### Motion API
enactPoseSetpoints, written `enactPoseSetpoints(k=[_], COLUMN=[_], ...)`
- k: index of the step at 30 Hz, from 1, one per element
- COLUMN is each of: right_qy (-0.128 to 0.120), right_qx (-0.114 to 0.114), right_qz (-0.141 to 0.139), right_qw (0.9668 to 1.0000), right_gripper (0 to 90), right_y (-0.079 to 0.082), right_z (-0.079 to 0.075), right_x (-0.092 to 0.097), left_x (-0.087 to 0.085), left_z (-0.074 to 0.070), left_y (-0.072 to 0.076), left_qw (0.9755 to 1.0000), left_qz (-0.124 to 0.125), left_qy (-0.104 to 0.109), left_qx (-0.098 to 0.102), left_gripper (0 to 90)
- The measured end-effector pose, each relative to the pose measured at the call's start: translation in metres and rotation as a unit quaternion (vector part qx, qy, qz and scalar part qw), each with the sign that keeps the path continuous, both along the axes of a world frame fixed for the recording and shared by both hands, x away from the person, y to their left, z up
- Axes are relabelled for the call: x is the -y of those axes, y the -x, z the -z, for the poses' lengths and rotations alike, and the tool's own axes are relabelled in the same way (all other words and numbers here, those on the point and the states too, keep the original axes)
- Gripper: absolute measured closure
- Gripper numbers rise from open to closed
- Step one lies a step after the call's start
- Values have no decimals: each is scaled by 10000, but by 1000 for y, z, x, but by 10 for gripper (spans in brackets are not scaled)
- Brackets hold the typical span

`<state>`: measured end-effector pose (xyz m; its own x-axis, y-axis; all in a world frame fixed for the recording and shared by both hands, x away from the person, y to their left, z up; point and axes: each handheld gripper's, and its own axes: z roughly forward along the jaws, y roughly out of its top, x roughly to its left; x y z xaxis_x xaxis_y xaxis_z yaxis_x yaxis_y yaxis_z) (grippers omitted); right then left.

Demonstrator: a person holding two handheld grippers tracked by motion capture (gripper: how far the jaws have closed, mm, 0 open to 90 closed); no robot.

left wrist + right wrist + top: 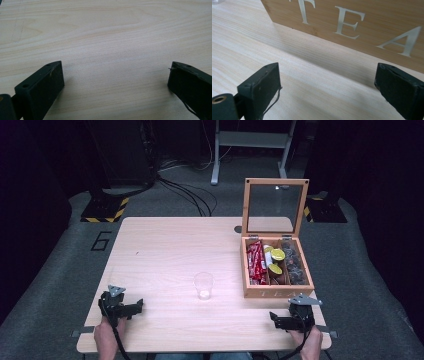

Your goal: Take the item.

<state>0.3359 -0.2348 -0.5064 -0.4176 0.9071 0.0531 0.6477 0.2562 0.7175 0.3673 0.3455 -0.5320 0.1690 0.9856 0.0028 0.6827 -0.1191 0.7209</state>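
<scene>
The left gripper is held low at the near left of the table, its jaws spread wide with nothing but bare wood between them. The right gripper is held at the near right, jaws likewise spread and empty; no earlier state can be told. Just ahead of the right jaws the front wall of the tea box is seen, its lettering cut off at the upper edge of the right gripper view, and a strip of shaded table is left between jaws and box. In the high view the box is found open, its glass lid stood upright behind it. Red packets are packed in its left compartment, yellow-topped pods in the middle one, and dark items in the right one that cannot be made out. A clear cup is set upright between the two grippers, ahead of both and well apart from each, beside the box but not touching it; only a sliver of its base is caught at the upper left corner of the right gripper view. Nothing is seen between either pair of jaws and the cup.
</scene>
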Motion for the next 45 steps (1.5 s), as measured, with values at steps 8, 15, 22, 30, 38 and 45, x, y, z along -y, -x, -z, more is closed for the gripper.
enactPoseSetpoints(k=[8,15,22,30,38,45], right_qy=[-119,-49,-118,-148,-192,-236], right_qx=[7,-4,16,142,140,136], right_qz=[78,47,79,43,-3,18], right_qw=[9999,10000,9999,9998,9997,9996], right_gripper=[55,46,34,31,30,30], right_y=[7,11,12,4,-8,-22], right_z=[-16,-30,-44,-64,-76,-82], right_x=[5,8,13,15,20,26], left_x=[0,0,0,0,0,0], left_z=[0,0,0,0,0,0], left_y=[0,0,0,0,0,0], left_qw=[10000,10000,10000,10000,10000,10000], left_qz=[-1,-3,-8,-6,-8,-7], left_qy=[-1,-3,-4,-5,-1,-5], left_qx=[0,-2,1,0,0,1], left_gripper=[3,3,4,3,3,3])
